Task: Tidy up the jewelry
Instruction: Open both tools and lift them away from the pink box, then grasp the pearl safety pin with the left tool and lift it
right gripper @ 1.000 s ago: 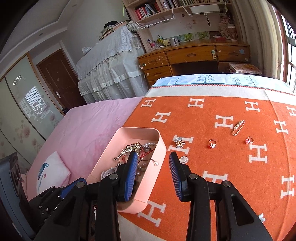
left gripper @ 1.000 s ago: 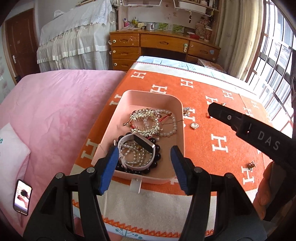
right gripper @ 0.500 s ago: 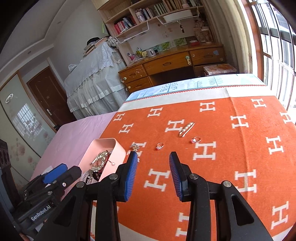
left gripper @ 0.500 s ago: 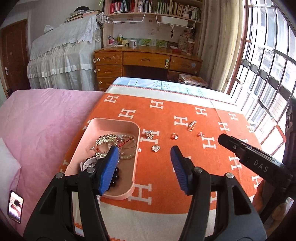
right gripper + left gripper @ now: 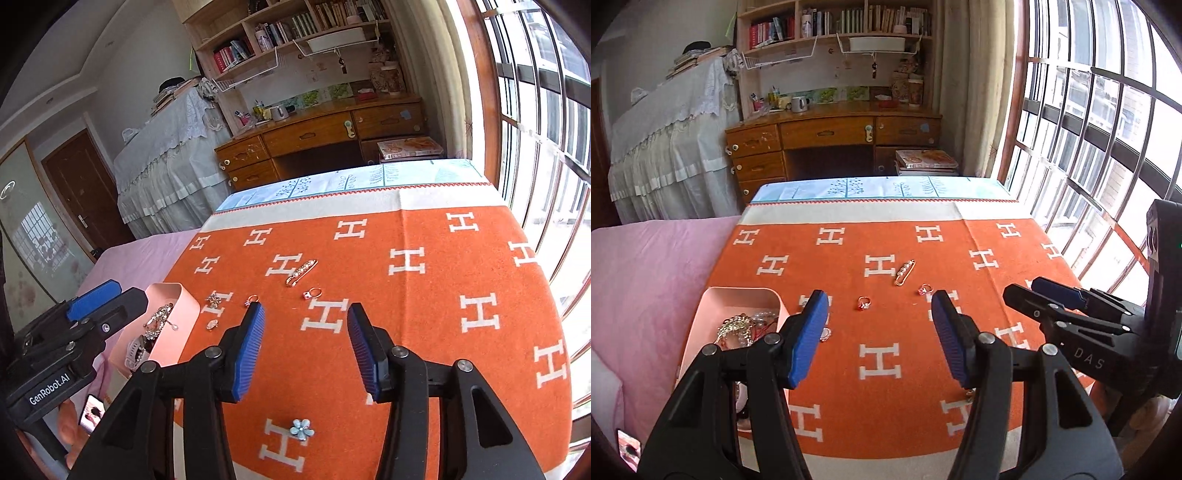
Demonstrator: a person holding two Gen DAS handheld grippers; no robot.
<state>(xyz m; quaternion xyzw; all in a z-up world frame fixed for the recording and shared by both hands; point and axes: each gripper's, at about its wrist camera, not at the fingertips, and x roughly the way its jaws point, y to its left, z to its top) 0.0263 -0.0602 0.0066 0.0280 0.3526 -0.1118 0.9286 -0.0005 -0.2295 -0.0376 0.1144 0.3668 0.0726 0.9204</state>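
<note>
In the left wrist view, your left gripper (image 5: 879,332) tilts down over the orange blanket (image 5: 886,387), jaws moderately wide with nothing between them. The pink tray (image 5: 701,317) of tangled jewelry sits at lower left; a gold pin (image 5: 905,272) and two rings (image 5: 864,303) lie at mid-frame. A wooden desk (image 5: 831,136) stands behind.

In the right wrist view, your right gripper (image 5: 304,347) has its jaws opening, empty. A small blue flower piece (image 5: 301,428) lies low in the frame, the tray at left.

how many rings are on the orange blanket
2. The first ring lies right of the pink box; the second ring sits just below the pearl pin. Others may be hidden.
</note>
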